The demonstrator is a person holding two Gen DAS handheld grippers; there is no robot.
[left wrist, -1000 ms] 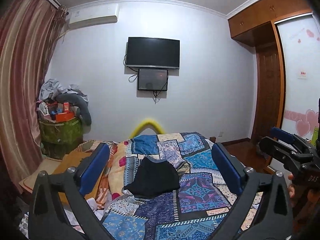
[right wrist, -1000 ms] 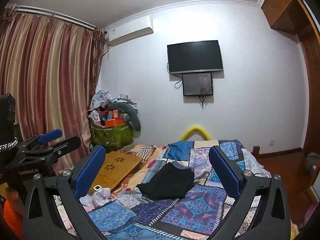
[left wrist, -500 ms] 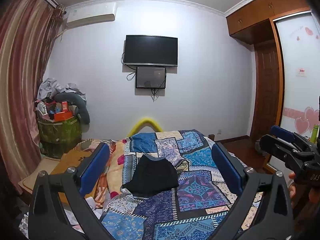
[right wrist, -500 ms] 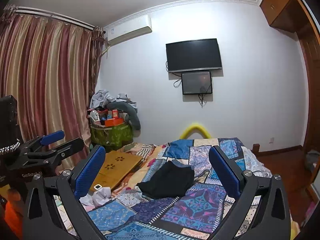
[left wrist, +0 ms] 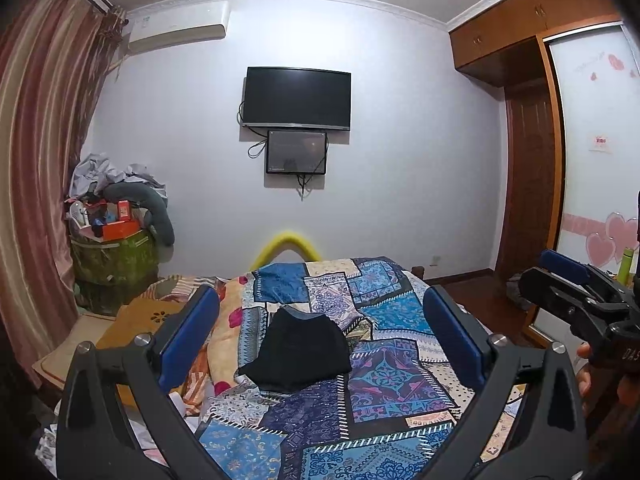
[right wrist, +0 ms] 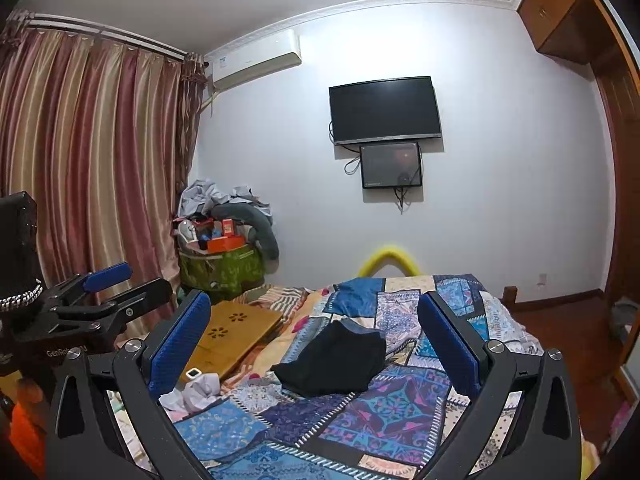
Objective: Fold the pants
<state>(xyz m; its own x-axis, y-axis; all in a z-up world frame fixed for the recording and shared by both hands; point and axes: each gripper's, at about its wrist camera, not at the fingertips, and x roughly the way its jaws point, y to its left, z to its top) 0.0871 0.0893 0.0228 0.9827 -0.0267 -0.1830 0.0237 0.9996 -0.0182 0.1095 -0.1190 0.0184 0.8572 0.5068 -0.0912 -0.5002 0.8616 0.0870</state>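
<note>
Black pants [left wrist: 298, 350] lie folded in a compact stack on the patchwork quilt [left wrist: 392, 376] of the bed; they also show in the right wrist view [right wrist: 334, 362]. My left gripper [left wrist: 318, 334] is open and empty, held above the bed and well back from the pants. My right gripper [right wrist: 314, 340] is open and empty too, at a similar distance. The right gripper shows at the right edge of the left wrist view [left wrist: 576, 292]. The left gripper shows at the left edge of the right wrist view [right wrist: 108, 296].
A wooden lap table [right wrist: 232, 336] and crumpled white cloth [right wrist: 198, 390] lie left of the quilt. A full green hamper [right wrist: 220, 264] stands by the striped curtain [right wrist: 88, 168]. A TV [left wrist: 298, 98] hangs on the far wall. A wooden wardrobe [left wrist: 528, 184] is at right.
Both views have tilted up a little, so the bed and pants sit slightly lower in the frames. The pants have not moved and both grippers stay open.
</note>
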